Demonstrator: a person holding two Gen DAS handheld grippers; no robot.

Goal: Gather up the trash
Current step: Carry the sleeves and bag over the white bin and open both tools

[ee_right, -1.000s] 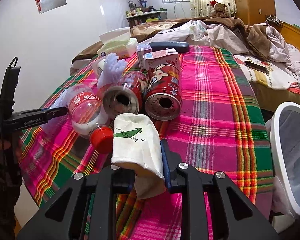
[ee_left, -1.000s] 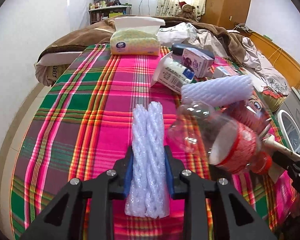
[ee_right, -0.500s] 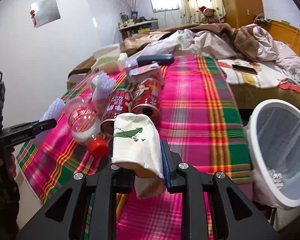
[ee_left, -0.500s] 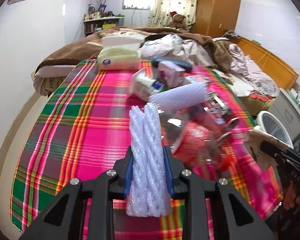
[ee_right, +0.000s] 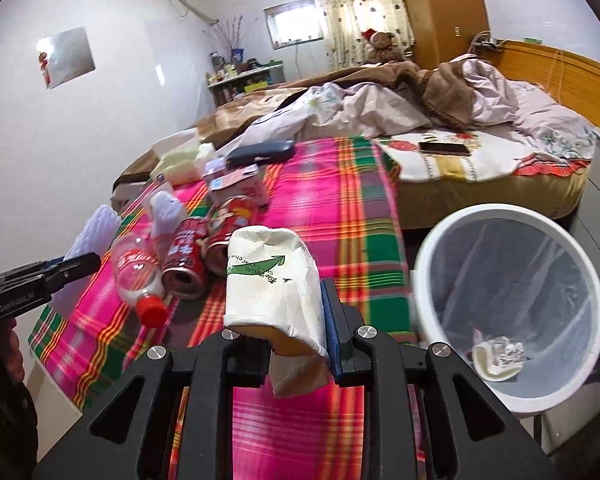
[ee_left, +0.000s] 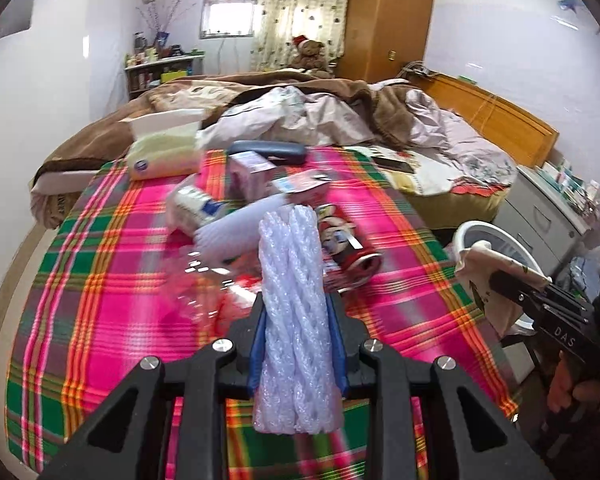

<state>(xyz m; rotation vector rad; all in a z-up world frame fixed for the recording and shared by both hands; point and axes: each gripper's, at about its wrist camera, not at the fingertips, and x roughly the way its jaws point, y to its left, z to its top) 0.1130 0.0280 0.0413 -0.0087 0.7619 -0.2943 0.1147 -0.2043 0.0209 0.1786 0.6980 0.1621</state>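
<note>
My left gripper (ee_left: 296, 308) is shut on a white foam net sleeve (ee_left: 294, 280) and holds it above the plaid table (ee_left: 100, 280). My right gripper (ee_right: 276, 308) is shut on a crumpled white paper cup (ee_right: 272, 276) with a green arrow print, held over the table's right part, left of the white trash bin (ee_right: 512, 308). The bin holds crumpled paper. The right gripper and cup also show in the left wrist view (ee_left: 500, 276). On the table lie a clear plastic bottle (ee_right: 140, 276) with a red cap, two red cans (ee_right: 188, 256) and another foam sleeve (ee_right: 168, 208).
A tissue pack (ee_left: 164, 152), small cartons (ee_left: 252, 176) and a dark case (ee_left: 266, 150) lie at the table's far end. An unmade bed (ee_right: 420, 112) stands behind. A phone (ee_right: 444, 148) lies on it. A white cabinet (ee_left: 552, 208) stands behind the bin.
Both grippers have lifted and swung right with their loads. The trash bin has come closer and larger in the right wrist view. The table items have dropped back.
</note>
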